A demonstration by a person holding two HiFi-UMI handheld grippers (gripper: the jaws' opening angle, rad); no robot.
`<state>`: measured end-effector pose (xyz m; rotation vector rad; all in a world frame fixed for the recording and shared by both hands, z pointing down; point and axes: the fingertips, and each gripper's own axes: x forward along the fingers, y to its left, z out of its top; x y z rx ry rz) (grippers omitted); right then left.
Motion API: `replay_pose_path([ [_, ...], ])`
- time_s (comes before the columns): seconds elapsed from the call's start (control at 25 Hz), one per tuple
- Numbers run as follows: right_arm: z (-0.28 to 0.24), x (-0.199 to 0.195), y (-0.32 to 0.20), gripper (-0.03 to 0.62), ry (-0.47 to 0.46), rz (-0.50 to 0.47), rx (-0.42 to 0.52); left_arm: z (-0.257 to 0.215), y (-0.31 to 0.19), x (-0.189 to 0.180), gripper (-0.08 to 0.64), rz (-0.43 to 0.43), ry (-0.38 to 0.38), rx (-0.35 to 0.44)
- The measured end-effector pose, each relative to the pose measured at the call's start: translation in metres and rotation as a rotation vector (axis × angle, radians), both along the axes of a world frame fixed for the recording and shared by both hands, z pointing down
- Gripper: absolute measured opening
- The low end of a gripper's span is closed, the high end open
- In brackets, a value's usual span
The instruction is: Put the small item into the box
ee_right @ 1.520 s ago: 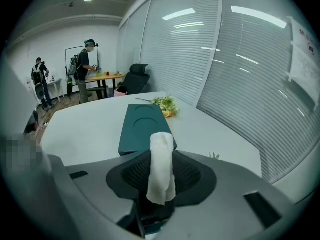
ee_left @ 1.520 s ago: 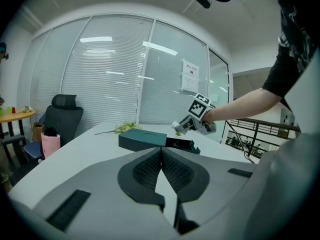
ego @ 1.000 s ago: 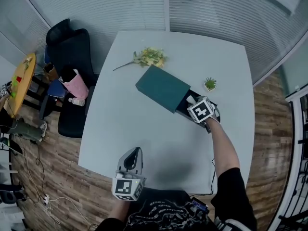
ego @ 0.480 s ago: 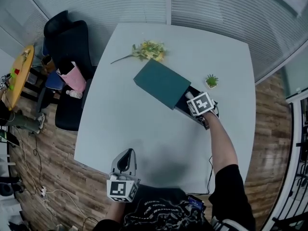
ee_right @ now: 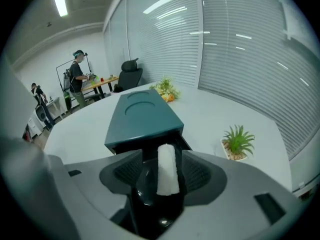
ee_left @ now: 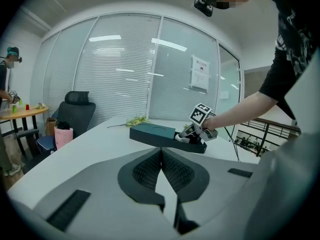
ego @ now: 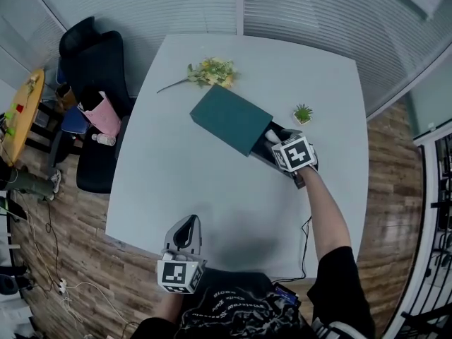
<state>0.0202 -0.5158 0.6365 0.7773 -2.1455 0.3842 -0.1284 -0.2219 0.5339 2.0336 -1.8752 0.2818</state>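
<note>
A dark teal box (ego: pixel 229 119) lies on the pale table (ego: pixel 205 189), its black drawer (ego: pixel 282 141) pulled out toward the right. My right gripper (ego: pixel 275 145) hovers over that drawer. Between its jaws is a small white roll (ee_right: pixel 167 169), resting against the right jaw with a gap on the left, above the drawer's dark inside (ee_right: pixel 150 196). These jaws are opening. The box (ee_right: pixel 142 116) sits just beyond the fingertips. My left gripper (ego: pixel 185 240) hangs at the table's near edge, far from the box, jaws shut and empty (ee_left: pixel 161 151).
A small potted plant (ego: pixel 303 114) stands just right of the drawer. A yellow flower sprig (ego: pixel 208 71) lies behind the box. A black chair (ego: pixel 92 62) and a pink bag (ego: pixel 102 116) stand off the table's left side. People stand far back (ee_right: pixel 77 79).
The right gripper has stayed over the open drawer with the white roll at its tip. The left gripper has barely moved at the near edge.
</note>
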Motion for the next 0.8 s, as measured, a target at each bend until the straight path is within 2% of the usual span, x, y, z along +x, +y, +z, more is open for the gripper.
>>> replay_pose_path([
  [0.24, -0.057, 0.004, 0.023, 0.254, -0.094, 0.022, 0.107, -0.005, -0.001, 0.017, 0.018, 0.077, 0.020, 0.031],
  [0.44, -0.109, 0.005, 0.049, 0.250, -0.128, 0.010, 0.214, -0.008, 0.001, 0.022, 0.018, 0.131, 0.014, 0.041],
  [0.8, -0.189, 0.011, 0.116, 0.249, -0.258, 0.098, 0.372, -0.023, 0.014, 0.024, 0.019, 0.202, 0.037, 0.083],
])
